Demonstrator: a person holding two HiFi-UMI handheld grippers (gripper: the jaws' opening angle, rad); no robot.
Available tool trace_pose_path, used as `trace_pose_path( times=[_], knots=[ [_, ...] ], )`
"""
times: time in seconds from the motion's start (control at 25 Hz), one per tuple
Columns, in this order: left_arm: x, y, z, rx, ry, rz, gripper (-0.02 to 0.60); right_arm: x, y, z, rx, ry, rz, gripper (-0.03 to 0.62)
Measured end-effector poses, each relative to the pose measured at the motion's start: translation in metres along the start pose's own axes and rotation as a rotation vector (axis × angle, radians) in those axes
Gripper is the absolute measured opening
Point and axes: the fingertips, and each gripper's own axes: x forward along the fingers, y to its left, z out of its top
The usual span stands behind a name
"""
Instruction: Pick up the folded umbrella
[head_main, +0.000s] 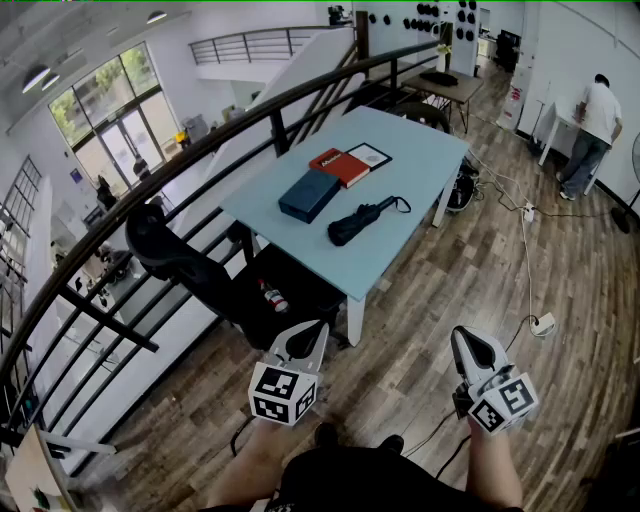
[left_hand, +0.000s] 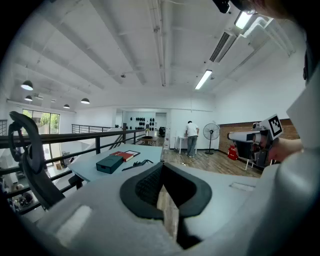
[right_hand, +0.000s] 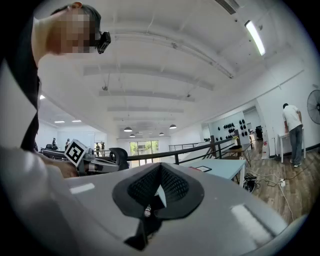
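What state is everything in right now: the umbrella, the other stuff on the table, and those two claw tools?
Umbrella: folded, lying on the table, untouched.
Box: closed, beside the umbrella.
Book: closed, lying flat.
Left gripper: shut, empty, away from the table.
Right gripper: shut, empty.

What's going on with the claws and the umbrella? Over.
Left claw and right claw shut, empty, well short of the table. Folded umbrella lies on it, untouched. Dark box beside it, apart; nothing blocking.
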Motion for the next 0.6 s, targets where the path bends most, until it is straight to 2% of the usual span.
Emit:
trace_pose_path(
  times=[0.4, 0.6],
  knots=[
    [0.000, 0.013, 0.005, -0.001, -0.012, -0.011, 0.006, 0.018, 0.018, 0.000, -0.028, -0.004, 0.032, -0.002],
    [-0.002, 0.028, 0.004, 0.004, -0.014, -0.031, 0.006, 0.035, 0.033, 0.002, -0.006, -0.005, 0.048, 0.000]
  ],
)
